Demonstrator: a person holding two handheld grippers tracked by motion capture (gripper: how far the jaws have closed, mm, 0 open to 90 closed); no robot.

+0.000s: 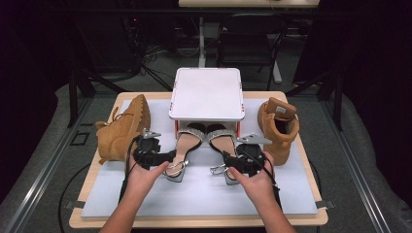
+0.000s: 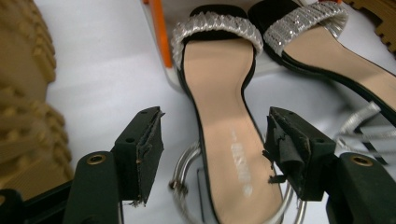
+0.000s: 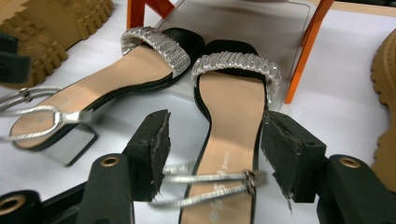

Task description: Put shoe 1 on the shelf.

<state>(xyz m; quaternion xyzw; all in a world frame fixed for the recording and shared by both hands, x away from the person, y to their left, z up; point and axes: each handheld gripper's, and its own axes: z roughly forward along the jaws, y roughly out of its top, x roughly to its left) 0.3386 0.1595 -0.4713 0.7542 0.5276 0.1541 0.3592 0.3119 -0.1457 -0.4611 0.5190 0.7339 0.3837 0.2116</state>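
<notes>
Two sandals, left sandal [image 1: 182, 148] and right sandal [image 1: 224, 145], at frame centre, toes under a white stand [image 1: 207, 94]. Left gripper [image 1: 167, 156] level over left heel, open, pads clear. Right gripper [image 1: 227, 167] likewise open astride right heel, gripping nothing.

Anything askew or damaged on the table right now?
Yes. The left tan boot lies tipped on its side with its lugged sole showing, while the right tan boot stands upright. The left gripper has frayed, peeling padding on its pads. Both sandals' toes sit under the white rack, looking orderly.
</notes>
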